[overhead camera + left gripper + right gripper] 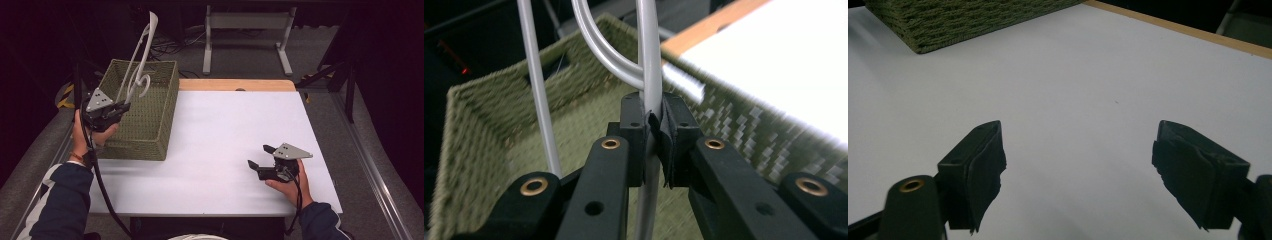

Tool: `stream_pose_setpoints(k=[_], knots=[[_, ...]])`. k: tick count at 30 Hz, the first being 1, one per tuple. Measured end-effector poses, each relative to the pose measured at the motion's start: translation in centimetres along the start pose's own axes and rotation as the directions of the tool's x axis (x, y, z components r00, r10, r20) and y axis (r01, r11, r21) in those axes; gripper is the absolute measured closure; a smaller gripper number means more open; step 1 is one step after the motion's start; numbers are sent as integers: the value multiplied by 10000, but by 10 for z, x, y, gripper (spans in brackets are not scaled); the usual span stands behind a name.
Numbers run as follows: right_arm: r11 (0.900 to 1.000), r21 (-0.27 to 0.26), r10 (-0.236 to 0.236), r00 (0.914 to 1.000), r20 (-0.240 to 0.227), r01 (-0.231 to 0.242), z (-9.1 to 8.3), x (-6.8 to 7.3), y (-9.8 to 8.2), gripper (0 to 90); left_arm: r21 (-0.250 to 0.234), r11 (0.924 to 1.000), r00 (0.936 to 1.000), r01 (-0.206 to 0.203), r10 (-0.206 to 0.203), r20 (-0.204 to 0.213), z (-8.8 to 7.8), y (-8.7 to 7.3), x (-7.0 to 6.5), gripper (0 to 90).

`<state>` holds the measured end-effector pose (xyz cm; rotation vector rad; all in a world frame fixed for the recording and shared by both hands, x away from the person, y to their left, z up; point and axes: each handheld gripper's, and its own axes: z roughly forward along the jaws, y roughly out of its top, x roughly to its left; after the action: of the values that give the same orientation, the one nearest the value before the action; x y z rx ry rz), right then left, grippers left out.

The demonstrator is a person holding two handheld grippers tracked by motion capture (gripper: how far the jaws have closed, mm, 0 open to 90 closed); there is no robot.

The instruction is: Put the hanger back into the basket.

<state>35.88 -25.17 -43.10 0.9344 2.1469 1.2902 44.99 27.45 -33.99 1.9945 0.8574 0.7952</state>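
A pale grey plastic hanger (141, 60) stands nearly upright over the green woven basket (160, 115) at the table's left. My left gripper (122, 106) is shut on the hanger near its lower end, just above the basket's near left rim. In the left gripper view the pads (669, 135) pinch one thin rod of the hanger (651, 75), with the basket's inside (484, 115) below. My right gripper (261, 157) rests low over the white table (225, 130) at the front right, open. Nothing lies between its jaws (1078, 165).
The table's wooden far edge (235, 84) runs behind the white surface. A corner of the basket (963, 20) lies far ahead of the right gripper. A metal frame (247, 30) stands on the floor beyond the table.
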Motion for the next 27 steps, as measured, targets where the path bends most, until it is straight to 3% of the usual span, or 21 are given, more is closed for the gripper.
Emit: stream_pose_setpoints(k=[5, 10, 14, 17, 24, 27], knots=[[10000, 65, 12, 10000, -35, -12, 1, 0, -1, 206, 521, 9984, 9997, 196, -189, -140, 3, -14, 9, 819], [9998, 203, 0, 10000, -76, 2, 3, 1, -1, 206, 1050, 9945, 9994, 15, 21, -334, 6, -20, 11, 816], [9995, 305, -9, 9999, -133, 13, 4, 1, -2, 208, 1751, 9845, 9986, -34, 126, -513, 12, -18, 9, 814], [9992, 387, -77, 9998, -170, 83, 5, 1, -2, 210, 1978, 9800, 9967, -198, 350, -737, 15, -17, 8, 805], [9988, 497, -9, 9997, -233, 20, 6, 0, -3, 210, 1703, 9848, 9987, 346, -275, -439, 12, -20, 10, 682], [9987, 503, -41, 9997, -261, 54, 6, 1, -2, 210, 1534, 9875, 9990, 365, -321, -312, 10, -22, 9, 684]])
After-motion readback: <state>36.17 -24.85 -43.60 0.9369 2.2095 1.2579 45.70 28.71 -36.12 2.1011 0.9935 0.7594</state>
